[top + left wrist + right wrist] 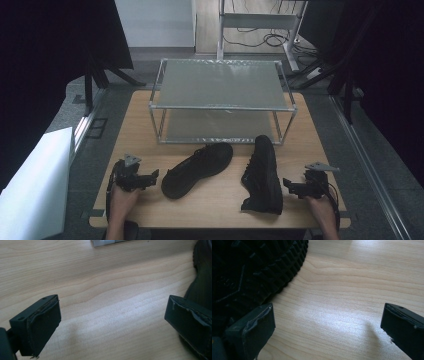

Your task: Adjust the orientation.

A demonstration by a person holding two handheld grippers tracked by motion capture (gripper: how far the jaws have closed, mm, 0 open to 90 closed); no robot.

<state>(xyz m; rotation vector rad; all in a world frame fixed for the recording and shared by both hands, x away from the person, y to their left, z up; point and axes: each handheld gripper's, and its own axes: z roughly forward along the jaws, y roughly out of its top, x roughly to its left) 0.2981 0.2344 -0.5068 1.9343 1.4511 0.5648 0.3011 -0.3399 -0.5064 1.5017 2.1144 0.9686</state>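
Two black shoes lie on the wooden table (215, 200). The left shoe (197, 169) lies slanted near the middle, its toe toward the rack. The right shoe (262, 172) lies on its side, and its treaded sole (249, 270) shows in the right gripper view. My left gripper (154, 175) rests just left of the left shoe (200, 287), open, with bare wood between its jaws. My right gripper (287, 184) sits just right of the right shoe's heel, open, its left jaw close beside the sole.
A metal two-shelf rack (222, 102) stands at the back of the table, with a corner of its frame (105, 242) in the left gripper view. A white panel (35, 185) leans off the table's left. Cables and a frame stand on the floor behind.
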